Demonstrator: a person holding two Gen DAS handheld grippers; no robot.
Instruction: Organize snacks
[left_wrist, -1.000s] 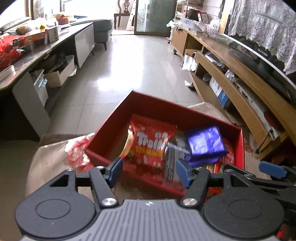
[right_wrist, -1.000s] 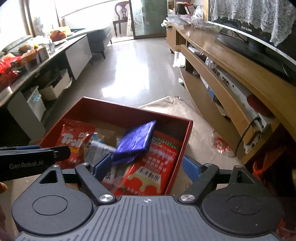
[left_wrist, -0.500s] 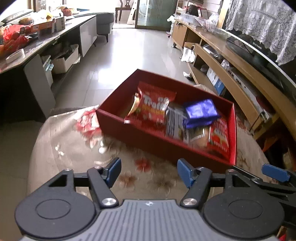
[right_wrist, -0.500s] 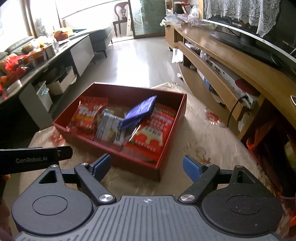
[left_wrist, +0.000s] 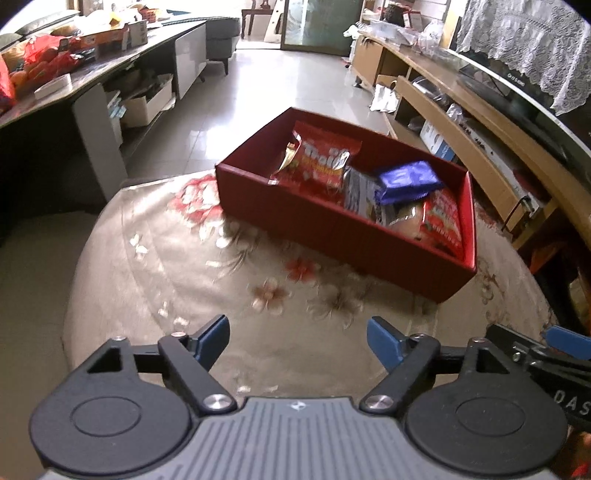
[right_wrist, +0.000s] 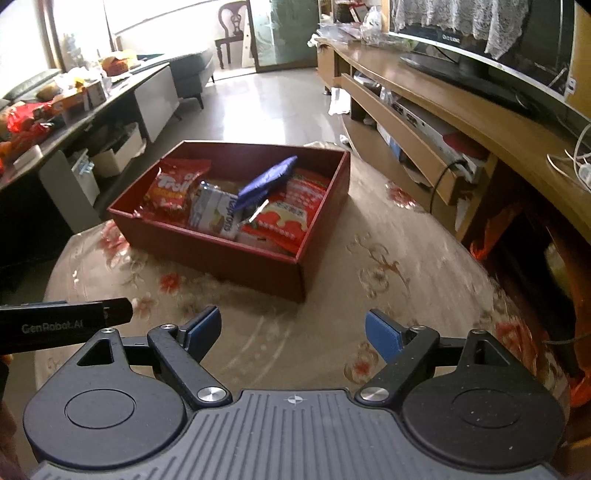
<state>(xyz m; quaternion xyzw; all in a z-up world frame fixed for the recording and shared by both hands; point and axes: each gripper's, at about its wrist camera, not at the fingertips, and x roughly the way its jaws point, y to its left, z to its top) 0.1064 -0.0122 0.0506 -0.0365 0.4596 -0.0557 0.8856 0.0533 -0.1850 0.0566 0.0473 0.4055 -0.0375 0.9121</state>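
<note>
A red box (left_wrist: 332, 225) (right_wrist: 207, 254) stands on a round table with a floral cloth (left_wrist: 229, 280) (right_wrist: 388, 266). In it lie a red Trolli bag (left_wrist: 321, 162) (right_wrist: 173, 188), a grey-white packet (right_wrist: 214, 214), a blue packet (left_wrist: 406, 181) (right_wrist: 266, 181) on top, and a red-and-white bag (left_wrist: 443, 218) (right_wrist: 288, 218). My left gripper (left_wrist: 299, 343) is open and empty, well back from the box over the cloth. My right gripper (right_wrist: 293, 332) is open and empty, also back from the box.
A dark counter (left_wrist: 74, 85) with clutter runs along the left. A wooden TV bench (right_wrist: 461, 110) with a television (right_wrist: 480, 40) runs along the right. Tiled floor (left_wrist: 280, 81) lies beyond the table. The left gripper's body (right_wrist: 62, 321) shows at left in the right wrist view.
Both grippers have pulled back and up from the box, which now sits farther away. Both stayed open and empty. The snacks in the box have not moved.
</note>
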